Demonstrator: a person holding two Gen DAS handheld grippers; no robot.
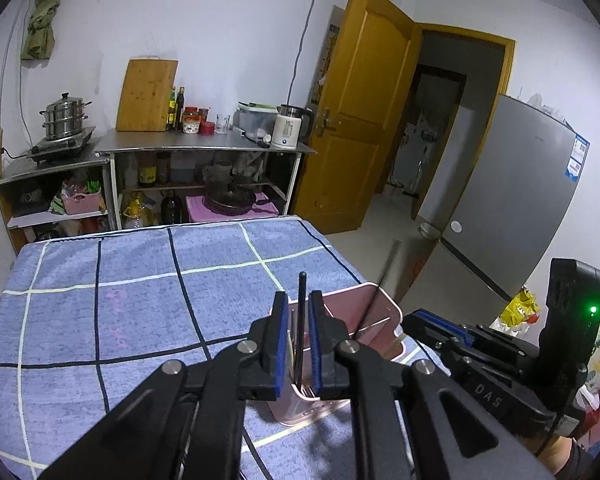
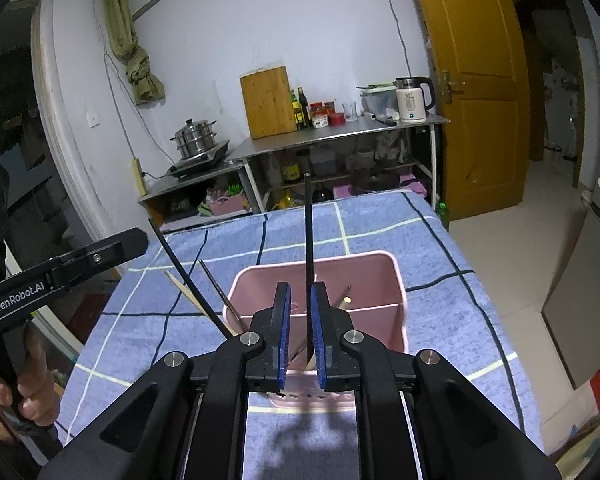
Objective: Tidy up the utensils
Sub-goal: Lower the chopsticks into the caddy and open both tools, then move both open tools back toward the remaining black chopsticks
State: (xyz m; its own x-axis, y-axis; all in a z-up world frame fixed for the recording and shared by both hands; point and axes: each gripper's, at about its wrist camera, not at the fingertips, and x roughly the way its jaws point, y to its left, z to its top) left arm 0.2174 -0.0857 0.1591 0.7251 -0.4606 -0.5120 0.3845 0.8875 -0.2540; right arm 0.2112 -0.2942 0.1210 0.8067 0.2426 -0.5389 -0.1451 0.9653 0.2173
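A pink utensil holder [image 1: 374, 300] [image 2: 380, 268] stands on the blue checked cloth. My left gripper [image 1: 299, 296] hovers over its near compartment. A black chopstick [image 1: 301, 320] stands upright between the blue pads with a small gap on each side, so the jaws are open. My right gripper [image 2: 300, 288] is over the same holder. Another black chopstick [image 2: 308, 240] stands between its pads, close to the right pad and clear of the left one. Wooden and metal chopsticks [image 2: 216, 284] lean out of the holder's left side.
The cloth-covered table [image 1: 140, 280] drops off just right of the holder. Behind it stands a steel kitchen shelf [image 1: 204, 146] with pot, cutting board and kettle. A yellow door [image 1: 364, 100] and grey fridge [image 1: 512, 200] are to the right. A person's hand [image 2: 28, 396] holds the left gripper's handle.
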